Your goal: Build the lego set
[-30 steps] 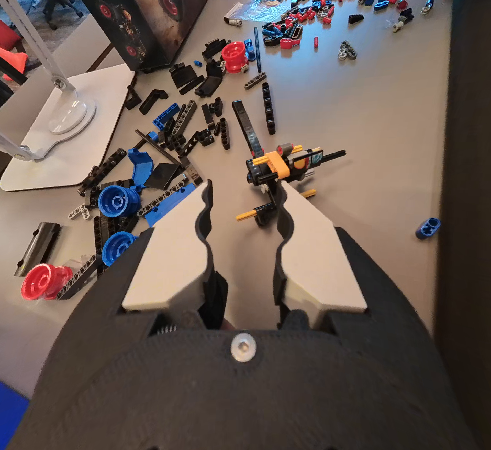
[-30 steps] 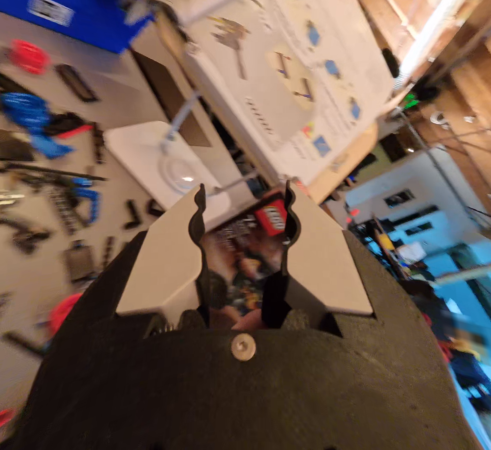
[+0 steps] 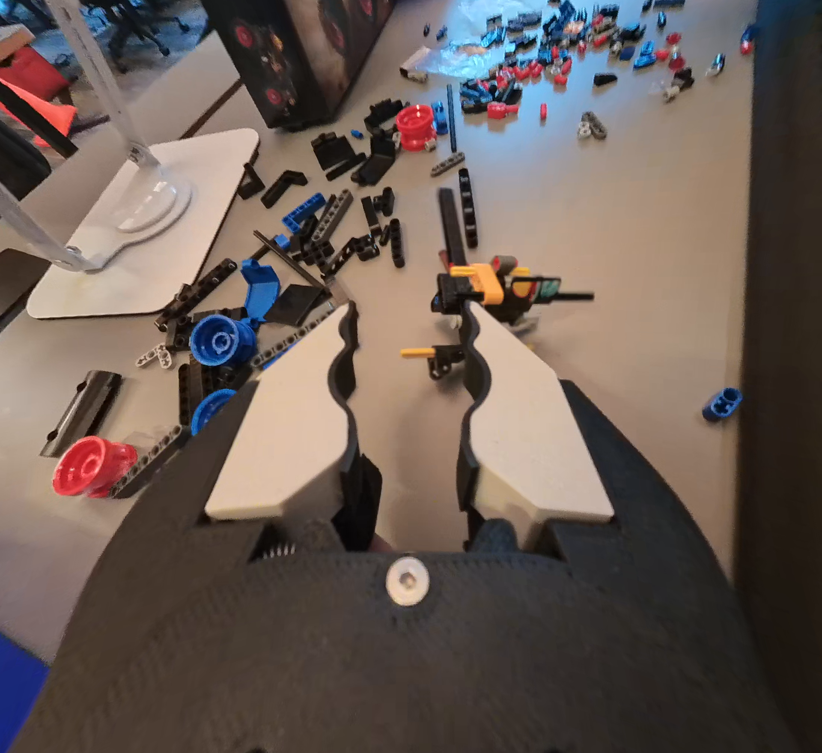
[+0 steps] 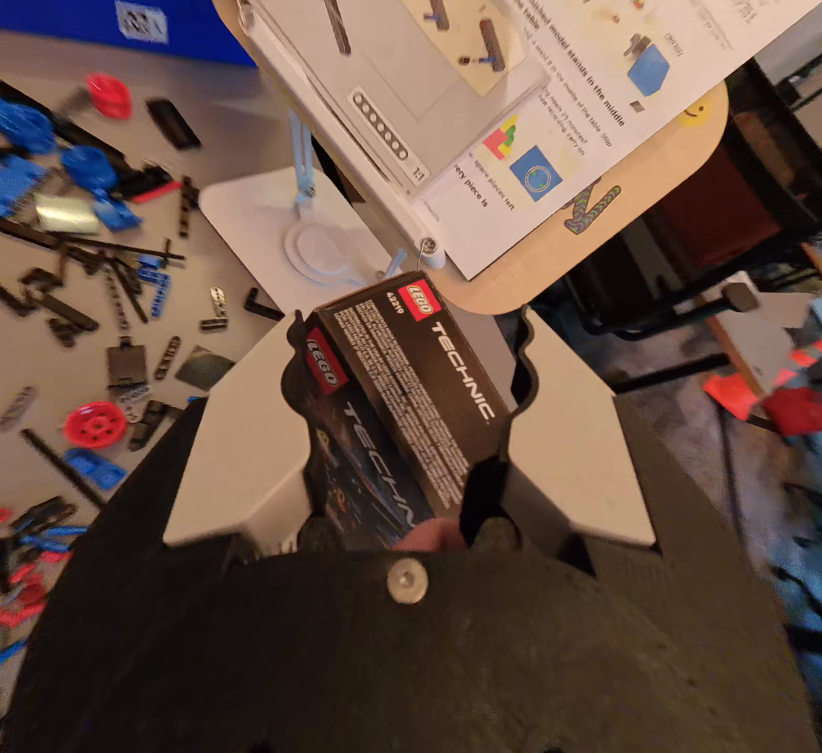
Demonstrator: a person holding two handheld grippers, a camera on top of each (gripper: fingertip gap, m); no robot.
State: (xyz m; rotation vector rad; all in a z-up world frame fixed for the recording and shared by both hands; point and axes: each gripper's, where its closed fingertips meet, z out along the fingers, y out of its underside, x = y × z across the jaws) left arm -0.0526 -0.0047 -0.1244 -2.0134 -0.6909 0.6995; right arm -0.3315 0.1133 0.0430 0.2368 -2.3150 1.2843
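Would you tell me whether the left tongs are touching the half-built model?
Cannot tell: in the left wrist view the right finger overlaps the half-built model, showing neither contact nor gap.

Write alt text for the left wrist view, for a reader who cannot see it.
The open left gripper hovers empty over a grey table, pointing at a small half-built model of black, yellow and red parts. Loose pieces lie to its left, among them a blue wheel and a red wheel. A dark box and a white stand base sit behind.
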